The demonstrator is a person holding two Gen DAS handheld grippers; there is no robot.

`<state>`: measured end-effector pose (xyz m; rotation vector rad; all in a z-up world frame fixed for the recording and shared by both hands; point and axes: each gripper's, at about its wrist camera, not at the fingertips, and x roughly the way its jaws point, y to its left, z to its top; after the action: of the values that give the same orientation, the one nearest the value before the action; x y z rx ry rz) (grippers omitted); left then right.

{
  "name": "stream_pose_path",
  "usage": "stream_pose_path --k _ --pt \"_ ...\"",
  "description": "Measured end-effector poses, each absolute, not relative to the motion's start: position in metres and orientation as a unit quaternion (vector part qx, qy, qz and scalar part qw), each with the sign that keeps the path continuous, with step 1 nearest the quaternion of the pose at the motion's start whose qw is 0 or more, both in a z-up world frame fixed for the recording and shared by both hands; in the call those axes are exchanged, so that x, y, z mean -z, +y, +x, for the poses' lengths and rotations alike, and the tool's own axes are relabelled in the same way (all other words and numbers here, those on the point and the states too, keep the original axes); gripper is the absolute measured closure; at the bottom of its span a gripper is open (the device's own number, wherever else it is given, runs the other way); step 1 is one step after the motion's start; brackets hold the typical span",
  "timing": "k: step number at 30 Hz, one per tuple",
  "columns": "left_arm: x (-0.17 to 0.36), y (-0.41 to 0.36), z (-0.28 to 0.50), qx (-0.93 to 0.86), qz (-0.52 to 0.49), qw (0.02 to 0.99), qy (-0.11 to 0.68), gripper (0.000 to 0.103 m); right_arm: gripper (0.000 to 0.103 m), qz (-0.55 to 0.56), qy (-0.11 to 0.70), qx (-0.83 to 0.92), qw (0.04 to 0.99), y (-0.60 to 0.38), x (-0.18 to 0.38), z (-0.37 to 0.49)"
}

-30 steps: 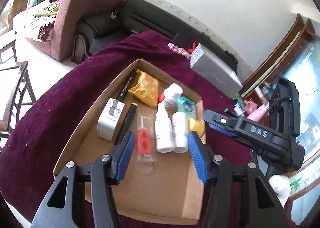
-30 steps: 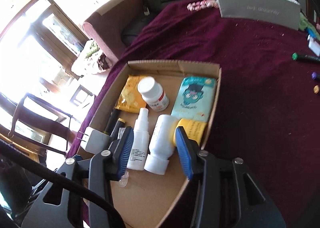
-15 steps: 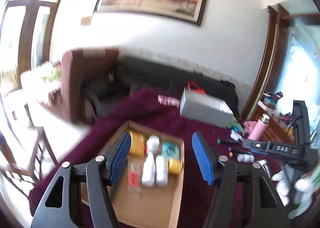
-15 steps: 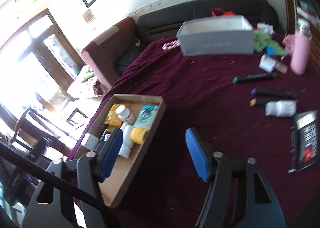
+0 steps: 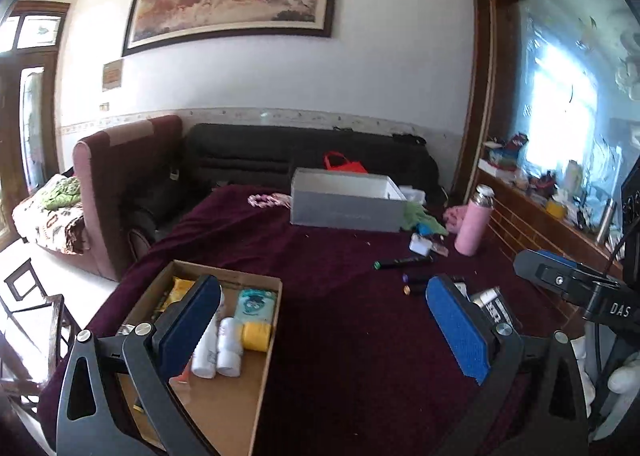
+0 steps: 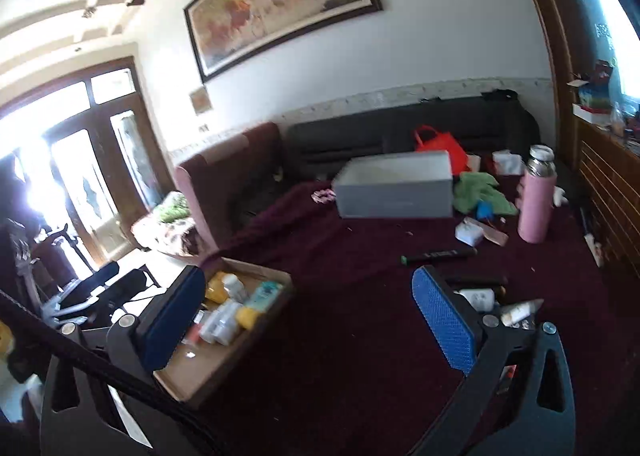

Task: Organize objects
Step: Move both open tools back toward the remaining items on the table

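Change: both pairs of tongs have pulled up and back from over the shallow brown cardboard tray [image 5: 269, 340], and their jaws have just been opening with nothing between them.
Surface: a wide top under a dark maroon cloth [image 5: 344, 328]; the tray sits at its near left edge.
Tray: it holds white bottles [image 5: 218, 348], a teal packet [image 5: 256, 300] and a yellow roll [image 5: 255, 336], packed toward its far end; the near end is bare cardboard.
Left tongs [image 5: 320, 330]: released and spread wide, holding nothing.
Right tongs [image 6: 304, 324]: released and spread wide, empty.
Loose items: a black marker with a green cap [image 6: 438, 254], a white bottle [image 6: 478, 298] and a small white tube [image 6: 518, 310] lie toward the right edge.
Next step, as a judgement: fetch one loose item; the right tongs are closer.
Doing it well: approach across an item's narrow width, close squarely, and set it on the tray's bare near end.
Caution: the round bottle may roll if nudged.
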<state>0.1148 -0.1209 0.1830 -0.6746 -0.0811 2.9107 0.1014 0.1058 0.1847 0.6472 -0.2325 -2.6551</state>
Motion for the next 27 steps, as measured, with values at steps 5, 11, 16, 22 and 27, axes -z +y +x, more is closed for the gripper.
stream_pose_path --k 5,11,16,22,27 --pt "-0.137 -0.068 0.088 -0.942 -0.313 0.119 -0.002 0.002 0.000 0.268 -0.093 0.952 0.118 0.160 -0.149 0.090" --pt "-0.074 -0.037 0.048 -0.893 -0.427 0.137 -0.032 0.002 0.000 0.317 -0.095 0.943 0.018 0.244 -0.141 0.095" --pt "-0.027 -0.033 0.024 -0.857 -0.497 0.126 -0.047 0.002 0.000 0.341 -0.106 0.934 -0.017 0.273 -0.127 0.095" --pt "-0.017 -0.034 0.029 -0.860 -0.496 0.117 -0.027 0.002 0.000 0.384 -0.129 0.914 -0.001 0.276 -0.105 0.063" --pt "-0.009 -0.016 0.049 -0.869 -0.475 0.114 0.076 0.001 0.000 0.407 -0.144 0.902 0.018 0.260 -0.095 0.029"
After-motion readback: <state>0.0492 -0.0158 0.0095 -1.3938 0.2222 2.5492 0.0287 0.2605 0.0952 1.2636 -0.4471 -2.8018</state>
